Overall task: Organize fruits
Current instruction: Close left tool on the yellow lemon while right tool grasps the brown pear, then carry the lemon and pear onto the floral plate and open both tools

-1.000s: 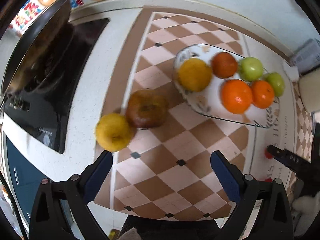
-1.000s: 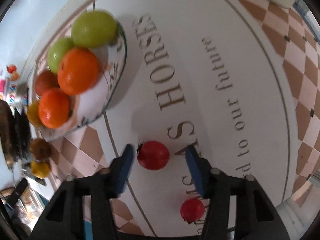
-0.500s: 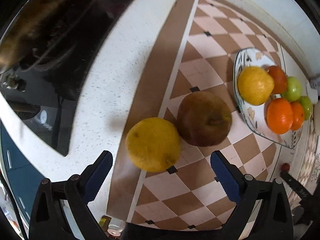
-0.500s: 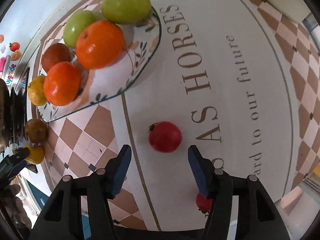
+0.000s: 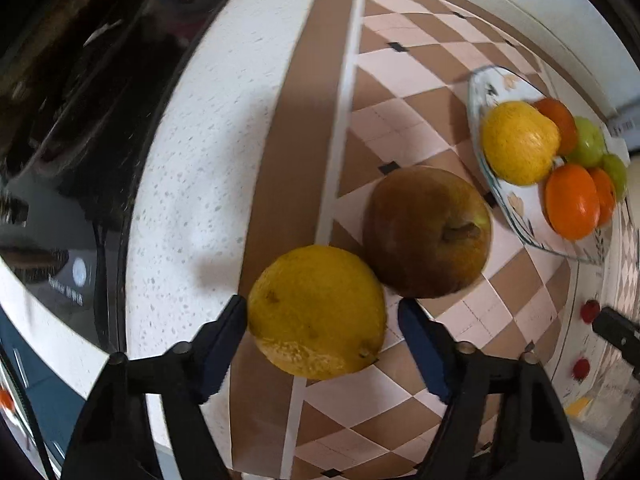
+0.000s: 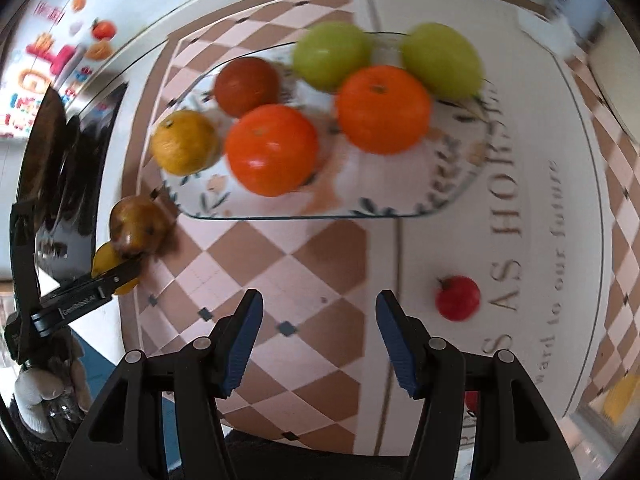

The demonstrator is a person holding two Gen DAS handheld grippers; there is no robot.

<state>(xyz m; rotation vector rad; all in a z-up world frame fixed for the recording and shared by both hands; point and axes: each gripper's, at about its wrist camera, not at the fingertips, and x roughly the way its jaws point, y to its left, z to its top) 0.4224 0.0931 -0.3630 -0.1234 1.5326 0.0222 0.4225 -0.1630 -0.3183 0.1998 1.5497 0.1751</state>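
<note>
My left gripper [image 5: 322, 332] stands open around a yellow lemon [image 5: 318, 312] on the checkered mat; the left pad looks at or near its skin, the right pad is a little apart. A brown pear-like fruit [image 5: 428, 232] touches the lemon on its far right. A patterned plate [image 5: 516, 204] at the right holds several fruits: a yellow one [image 5: 518, 142], oranges [image 5: 572, 206] and green ones. My right gripper [image 6: 320, 322] is open and empty above the mat, in front of the plate [image 6: 320, 208]. A small red fruit [image 6: 457, 298] lies to its right.
A black induction hob [image 5: 68, 152] with a dark pan fills the left side. A speckled white counter strip [image 5: 192, 184] lies between hob and mat. Two small red fruits [image 5: 590, 310] lie on the white lettered part of the mat at the right.
My left gripper has moved forward so the lemon now sits between its fingers, and the jaws have narrowed. My right gripper has swung left, away from the small red fruit, toward the plate.
</note>
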